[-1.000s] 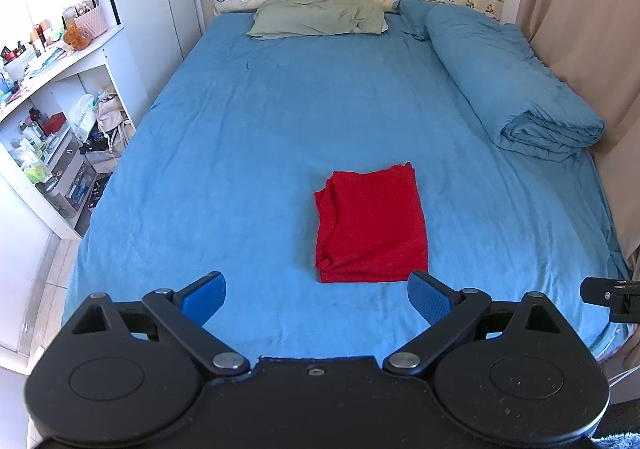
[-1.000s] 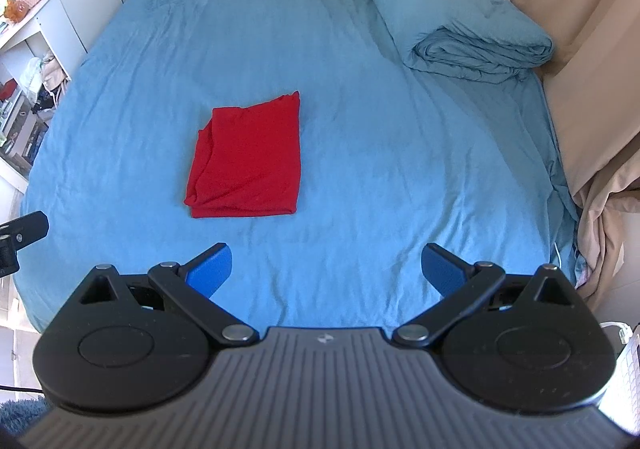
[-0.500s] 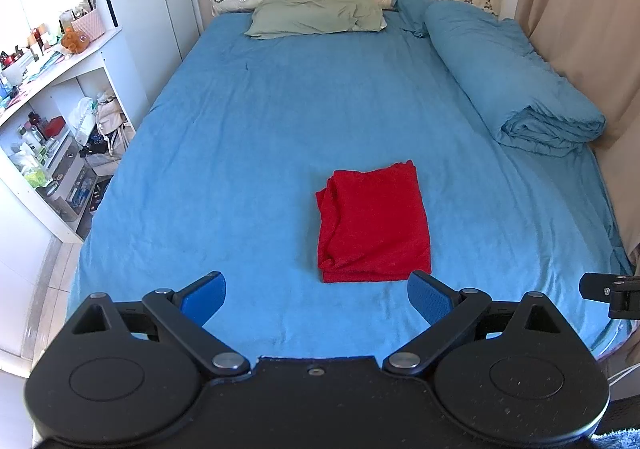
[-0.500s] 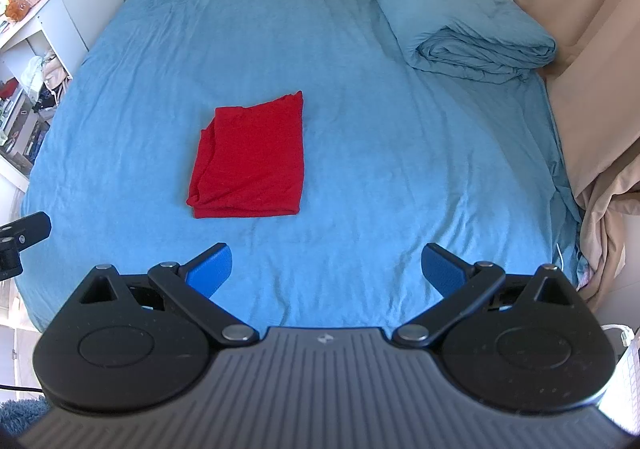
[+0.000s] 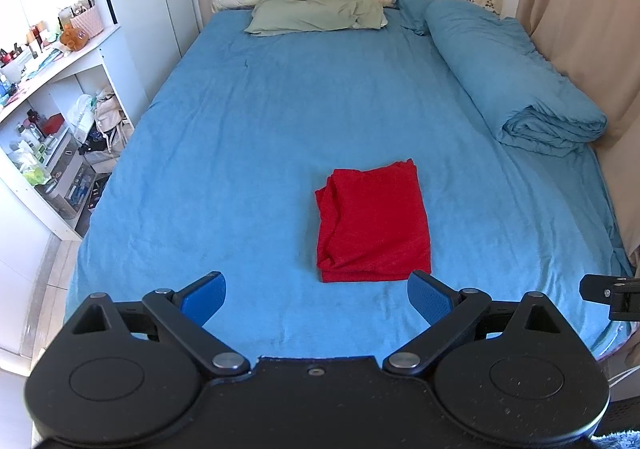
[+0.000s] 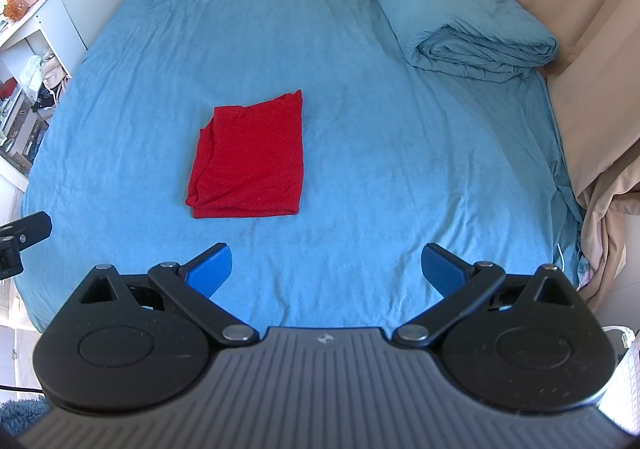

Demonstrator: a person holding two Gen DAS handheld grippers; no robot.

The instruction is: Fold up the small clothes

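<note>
A red garment point(image 5: 372, 223) lies folded into a neat rectangle on the blue bed sheet point(image 5: 248, 137), near the foot of the bed. It also shows in the right wrist view point(image 6: 250, 163), left of centre. My left gripper point(image 5: 317, 295) is open and empty, held above the foot of the bed, short of the garment. My right gripper point(image 6: 327, 267) is open and empty, to the right of the garment and short of it. Neither gripper touches the cloth.
A folded blue duvet point(image 5: 520, 81) lies along the bed's right side, with beige curtains point(image 6: 560, 29) beyond. A green pillow point(image 5: 316, 11) lies by the headboard. White shelves with clutter point(image 5: 44, 121) stand left of the bed.
Both grippers have drifted slightly, so the garment sits a little lower and further right in each view. The garment itself has not moved. Both grippers stay open.
</note>
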